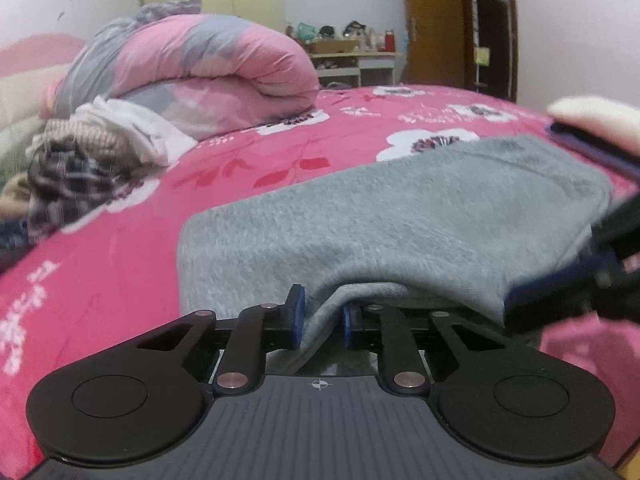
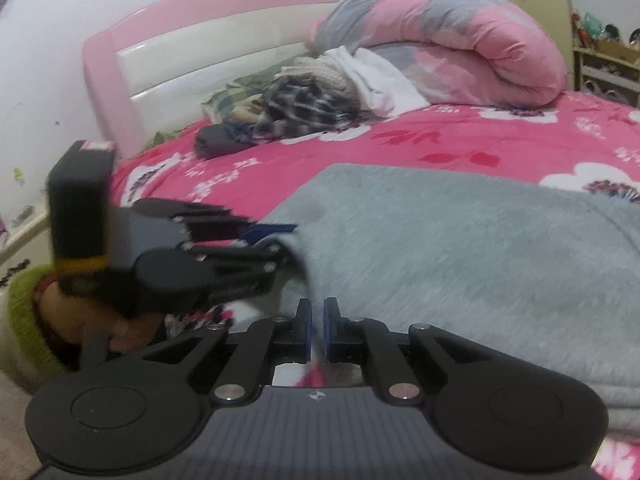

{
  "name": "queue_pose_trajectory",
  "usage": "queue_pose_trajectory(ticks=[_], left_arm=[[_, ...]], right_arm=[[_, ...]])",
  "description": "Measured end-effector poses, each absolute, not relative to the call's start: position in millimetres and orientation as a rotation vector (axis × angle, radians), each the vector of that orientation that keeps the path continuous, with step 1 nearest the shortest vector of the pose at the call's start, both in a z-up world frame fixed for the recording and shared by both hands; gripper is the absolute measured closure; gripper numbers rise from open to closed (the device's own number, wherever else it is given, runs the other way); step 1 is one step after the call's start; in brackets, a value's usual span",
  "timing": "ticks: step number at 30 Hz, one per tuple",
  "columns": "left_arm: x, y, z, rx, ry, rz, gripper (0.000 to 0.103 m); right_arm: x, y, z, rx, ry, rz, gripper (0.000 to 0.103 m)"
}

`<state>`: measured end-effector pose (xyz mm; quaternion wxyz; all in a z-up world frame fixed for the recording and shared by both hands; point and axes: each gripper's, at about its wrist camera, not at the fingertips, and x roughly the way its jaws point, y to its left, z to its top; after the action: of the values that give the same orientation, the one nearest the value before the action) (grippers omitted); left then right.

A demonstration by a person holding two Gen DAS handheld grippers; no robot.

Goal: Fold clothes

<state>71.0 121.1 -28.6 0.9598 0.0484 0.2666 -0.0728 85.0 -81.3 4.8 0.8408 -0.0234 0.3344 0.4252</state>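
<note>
A grey fleece garment [image 1: 360, 232] lies on the pink flowered bedspread [image 1: 120, 272], its near edge lifted. My left gripper [image 1: 322, 320] is shut on that near edge, with grey cloth bunched between its blue pads. In the right wrist view the garment [image 2: 460, 248] fills the right half. My right gripper [image 2: 317, 330] has its blue pads nearly together at the garment's near hem; cloth between them is hard to make out. The left gripper [image 2: 276, 240] shows there at the garment's left corner. The right gripper's body [image 1: 568, 292] shows blurred at the garment's right corner.
A rolled pink and grey quilt [image 1: 208, 72] lies at the far side of the bed. A heap of loose clothes [image 1: 88, 160] sits to its left, by the pink headboard [image 2: 168, 44]. A shelf [image 1: 352, 60] and a wooden door [image 1: 436, 20] stand beyond the bed.
</note>
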Motion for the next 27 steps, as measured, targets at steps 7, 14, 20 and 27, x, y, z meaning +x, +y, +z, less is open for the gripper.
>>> queue_pose_trajectory(ticks=[7,14,20,27], left_arm=[[71,124,-25,0.068,0.528,-0.159,0.088],[72,127,-23,0.046,0.511,-0.156,0.088],[70,127,-23,0.050,0.504,-0.160,0.089],[54,118,-26,0.220,0.455,-0.177,0.083]], right_arm=[[91,-79,-2,0.019,0.751,0.937,0.096],[82,-104,14,0.100,0.702,0.998,0.095],[96,-102,5,0.035,0.711,0.879,0.095],[103,-75,-12,-0.026,0.696,0.791,0.095]])
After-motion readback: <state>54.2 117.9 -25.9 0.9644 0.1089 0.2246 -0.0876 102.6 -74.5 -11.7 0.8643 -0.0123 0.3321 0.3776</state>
